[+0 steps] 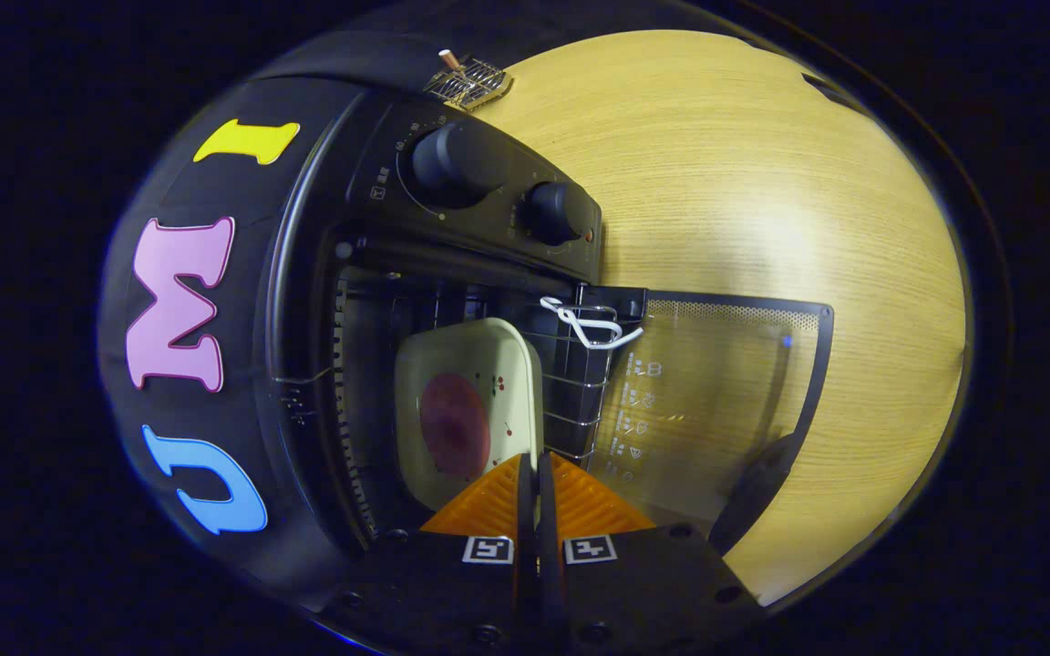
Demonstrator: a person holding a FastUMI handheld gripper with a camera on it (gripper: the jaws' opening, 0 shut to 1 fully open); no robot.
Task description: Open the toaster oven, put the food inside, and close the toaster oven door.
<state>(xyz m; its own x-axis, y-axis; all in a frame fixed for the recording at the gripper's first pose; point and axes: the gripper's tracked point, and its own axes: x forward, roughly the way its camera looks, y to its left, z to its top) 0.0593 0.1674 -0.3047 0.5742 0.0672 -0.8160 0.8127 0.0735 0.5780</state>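
Cream plate (470, 410) inside open toaster oven (452, 273) — gripper (534, 469) jaws clamp its rim.

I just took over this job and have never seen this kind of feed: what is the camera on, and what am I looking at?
The camera rides on a hand-held pair of tongs, looking forward along its two fingers. They are closed on the rim of a pale tray holding a round reddish piece of food. The tray sits partly inside a black toaster oven, whose glass door is swung open. The oven stands on a wooden table. The view is tilted sideways.
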